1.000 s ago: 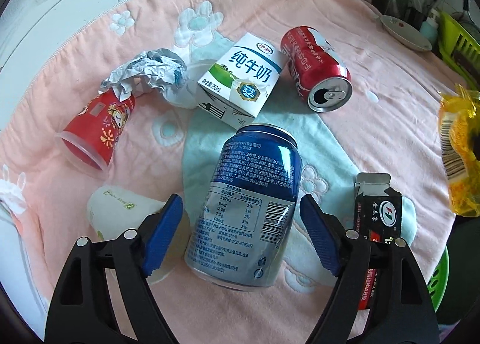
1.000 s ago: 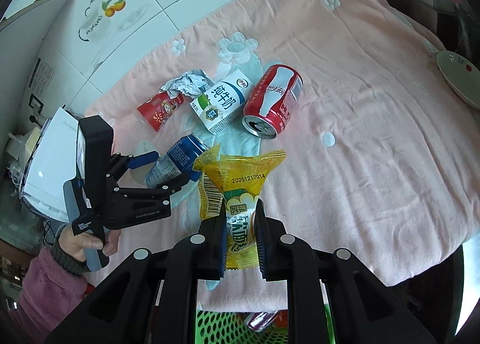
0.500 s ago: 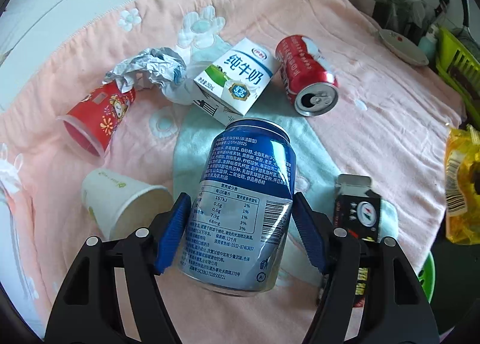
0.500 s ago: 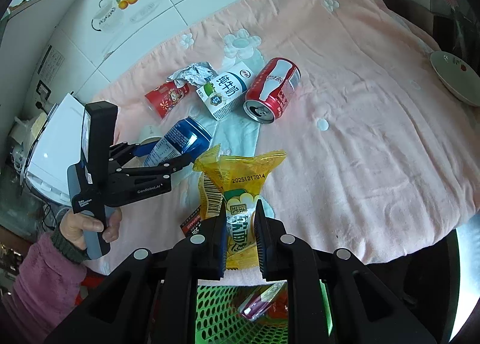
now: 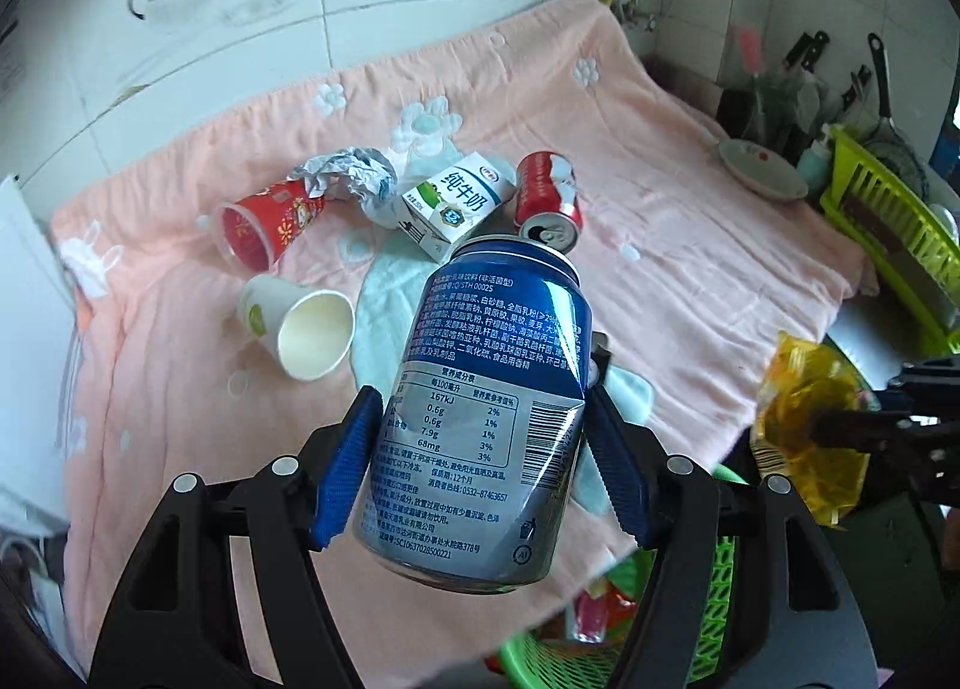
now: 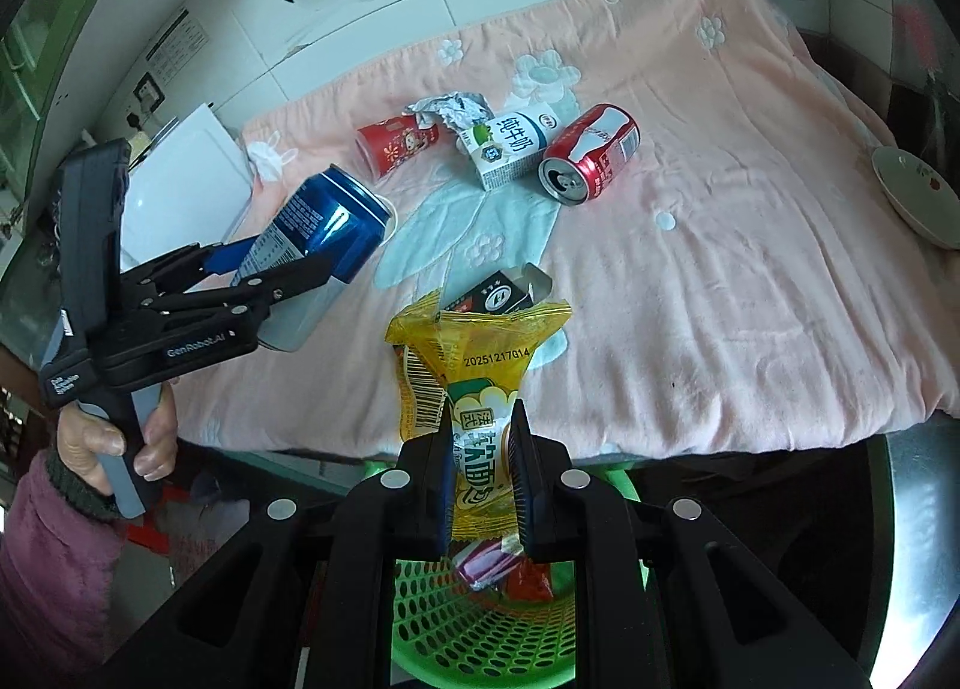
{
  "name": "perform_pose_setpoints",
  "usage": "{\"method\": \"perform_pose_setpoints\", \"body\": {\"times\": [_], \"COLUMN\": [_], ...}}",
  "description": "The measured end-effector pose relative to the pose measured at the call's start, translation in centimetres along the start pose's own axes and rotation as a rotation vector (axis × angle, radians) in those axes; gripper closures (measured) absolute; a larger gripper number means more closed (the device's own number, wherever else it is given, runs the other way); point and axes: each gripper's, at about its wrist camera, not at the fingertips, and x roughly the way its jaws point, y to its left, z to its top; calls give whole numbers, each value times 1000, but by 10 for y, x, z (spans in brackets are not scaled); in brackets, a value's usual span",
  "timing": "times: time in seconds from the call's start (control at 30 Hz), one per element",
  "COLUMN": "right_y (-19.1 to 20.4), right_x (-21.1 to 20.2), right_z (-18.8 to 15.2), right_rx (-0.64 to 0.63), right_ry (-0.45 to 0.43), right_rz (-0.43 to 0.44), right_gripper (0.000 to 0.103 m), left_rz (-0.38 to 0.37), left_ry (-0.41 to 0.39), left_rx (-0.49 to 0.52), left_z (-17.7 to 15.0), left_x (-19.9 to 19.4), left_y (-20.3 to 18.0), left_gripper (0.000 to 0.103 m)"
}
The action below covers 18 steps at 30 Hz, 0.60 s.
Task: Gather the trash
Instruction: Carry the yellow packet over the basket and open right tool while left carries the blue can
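My left gripper (image 5: 480, 443) is shut on a blue drink can (image 5: 480, 419) and holds it lifted above the pink cloth (image 5: 690, 269); it also shows in the right wrist view (image 6: 318, 251). My right gripper (image 6: 483, 449) is shut on a yellow snack bag (image 6: 474, 365), held over a green perforated basket (image 6: 480, 629) below the table's front edge. On the cloth lie a red soda can (image 6: 591, 152), a milk carton (image 6: 510, 146), crumpled foil (image 6: 450, 110), a red paper cup (image 6: 393, 146), a white paper cup (image 5: 300, 329) and a small black box (image 6: 498, 293).
A shallow dish (image 6: 918, 197) sits at the cloth's right edge. A lime dish rack (image 5: 894, 233) with kitchen tools stands at far right. A white board (image 6: 180, 179) leans at the left. Tiled wall runs behind. The basket holds red wrappers (image 6: 510, 569).
My left gripper closed on the blue can and raised it off the cloth, tilting up. My right gripper carried the yellow bag back toward the front edge, over the green basket.
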Motion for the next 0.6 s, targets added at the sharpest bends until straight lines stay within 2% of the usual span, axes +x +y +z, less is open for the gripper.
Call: {"method": "perform_pose_setpoints", "body": {"times": [0.3, 0.6], "right_y": [19, 24], "right_x": [-18, -21], "right_z": [-47, -75], "right_rx": [-127, -164], "right_ry": [21, 40], "right_rz": [-9, -28], "right_gripper": [87, 87], "left_rz": [28, 43], "left_ry": [-70, -97], "left_rx": [-70, -133], "left_z": [-54, -105], "left_x": [-79, -126], "left_y": [-34, -58], "left_gripper": [36, 36]}}
